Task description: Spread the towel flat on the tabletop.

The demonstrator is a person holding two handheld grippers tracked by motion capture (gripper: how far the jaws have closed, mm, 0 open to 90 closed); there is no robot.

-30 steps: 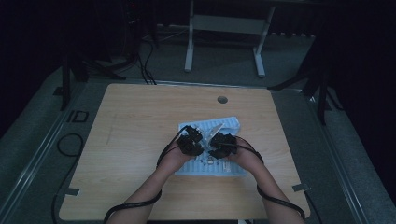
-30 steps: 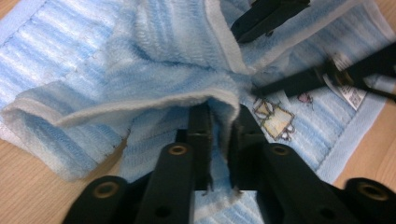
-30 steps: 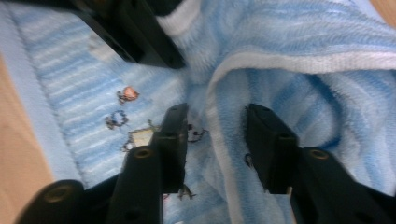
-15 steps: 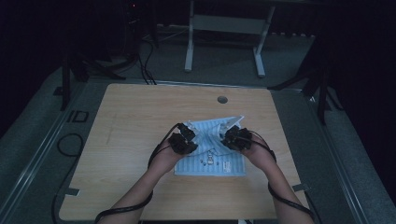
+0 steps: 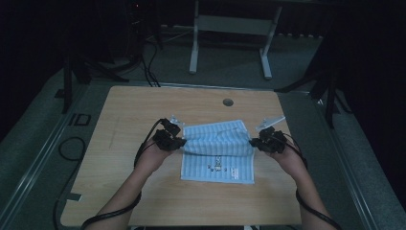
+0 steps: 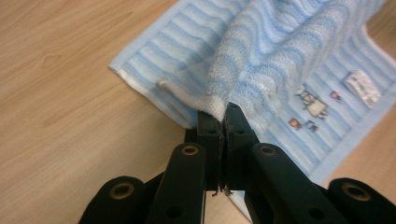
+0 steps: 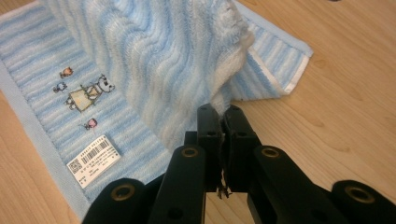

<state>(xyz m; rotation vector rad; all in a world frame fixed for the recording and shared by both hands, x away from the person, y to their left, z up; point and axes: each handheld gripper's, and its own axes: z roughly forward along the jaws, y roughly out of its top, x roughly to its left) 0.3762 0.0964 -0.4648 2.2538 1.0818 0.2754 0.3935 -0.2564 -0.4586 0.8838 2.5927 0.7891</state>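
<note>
From the high view, I had the left gripper (image 5: 171, 137) and the right gripper (image 5: 271, 142) well apart, each at one end of the raised fold of the blue striped towel (image 5: 218, 158), which lay on the tabletop (image 5: 119, 110) between them. The upper layer hung slack from my fingers, while the lower layer with the small embroidered figures (image 5: 216, 167) lay flat nearer me.

In the left gripper view, my fingers (image 6: 208, 133) were pressed together on a thin bite of the towel's hem (image 6: 215, 108), the cloth bunching up and away just beyond the tips. I judged that hold shallow; any further spreading could have pulled the edge free.

In the right gripper view, the fingers (image 7: 237, 135) were likewise closed on a corner of the towel (image 7: 229, 100), with the white label (image 7: 93, 159) lying flat off to the left of them. The risk there was uneven tension: had one hand led the other, the fold would have landed skewed, or the lower layer would have dragged across the wood.
</note>
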